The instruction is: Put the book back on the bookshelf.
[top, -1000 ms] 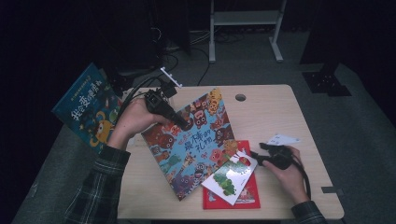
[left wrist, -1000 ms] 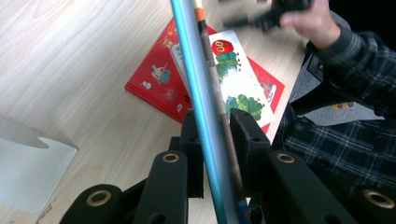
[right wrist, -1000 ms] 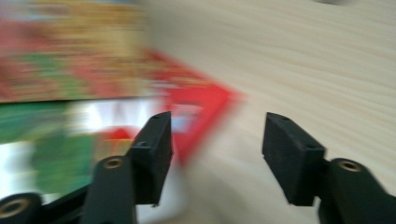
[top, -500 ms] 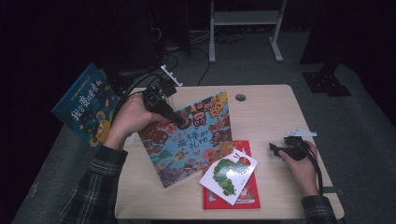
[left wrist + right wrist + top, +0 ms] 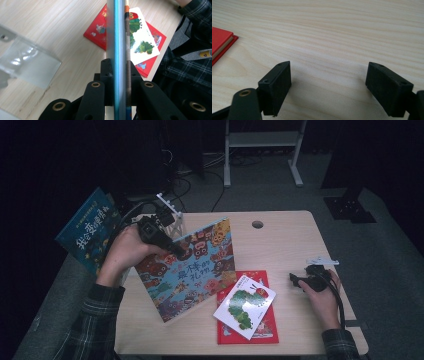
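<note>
While the left tool (image 5: pixel 172 247) clenched the top edge of a large picture book with a busy cover of colourful monsters (image 5: pixel 192 270), that book stood tilted on the pale wooden worktop (image 5: pixel 280 240), its lower edge resting on the wood near the person's left sleeve (image 5: pixel 95 320). Seen from the left tool's own view, the two black jaws pressed on either side of the book's thin blue-edged board (image 5: pixel 119 50), with the cover running straight up the middle. Just beside the raised book lay a flat red book (image 5: pixel 252 327), and on top of it, set at an angle, a white book showing a green caterpillar (image 5: pixel 245 305); the monster book's lower right corner was close to both. A clear plastic stand (image 5: pixel 172 217) stood behind the left hand (image 5: pixel 125 252) at the worktop's far left corner, and a dark blue book with yellow lettering (image 5: pixel 90 230) leaned off the worktop's left side. The right tool (image 5: pixel 299 281) rested low on the wood near the right edge, well apart from the books, jaws spread wide and grasping nothing (image 5: pixel 327 87).
</note>
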The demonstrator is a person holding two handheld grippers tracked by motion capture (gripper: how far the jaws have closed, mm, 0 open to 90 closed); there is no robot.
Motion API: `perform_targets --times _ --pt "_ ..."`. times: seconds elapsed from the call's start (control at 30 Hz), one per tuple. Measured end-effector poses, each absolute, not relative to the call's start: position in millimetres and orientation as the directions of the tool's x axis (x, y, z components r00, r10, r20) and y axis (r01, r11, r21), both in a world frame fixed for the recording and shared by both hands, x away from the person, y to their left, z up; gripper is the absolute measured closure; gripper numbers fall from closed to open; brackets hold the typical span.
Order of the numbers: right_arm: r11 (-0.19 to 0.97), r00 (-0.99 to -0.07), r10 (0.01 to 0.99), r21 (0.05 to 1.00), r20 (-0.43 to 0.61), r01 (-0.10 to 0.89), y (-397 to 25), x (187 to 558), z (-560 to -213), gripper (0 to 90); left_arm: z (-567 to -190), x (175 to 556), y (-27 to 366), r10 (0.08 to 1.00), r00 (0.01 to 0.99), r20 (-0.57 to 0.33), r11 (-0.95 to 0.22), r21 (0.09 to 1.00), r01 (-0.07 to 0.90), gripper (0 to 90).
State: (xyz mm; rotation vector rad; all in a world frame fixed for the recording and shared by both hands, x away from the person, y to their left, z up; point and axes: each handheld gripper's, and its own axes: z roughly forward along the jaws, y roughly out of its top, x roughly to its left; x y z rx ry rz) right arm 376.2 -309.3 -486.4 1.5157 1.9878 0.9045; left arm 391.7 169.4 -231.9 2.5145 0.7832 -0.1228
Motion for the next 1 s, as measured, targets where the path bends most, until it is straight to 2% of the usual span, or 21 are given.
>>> perform_targets --times 0.53,1.0 --pt "0.166 -0.268 0.963 0.744 0.019 0.648 -309.5 376.5 -486.4 18.2 -230.7 367.1 233.8 0.578 0.78 -0.24 -0.63 0.477 0.613 80.9" --pt "0.166 -0.268 0.963 0.744 0.018 0.648 -309.5 376.5 -486.4 18.1 -223.9 339.6 288.5 0.676 0.704 -0.217 -0.564 0.463 0.684 81.0"
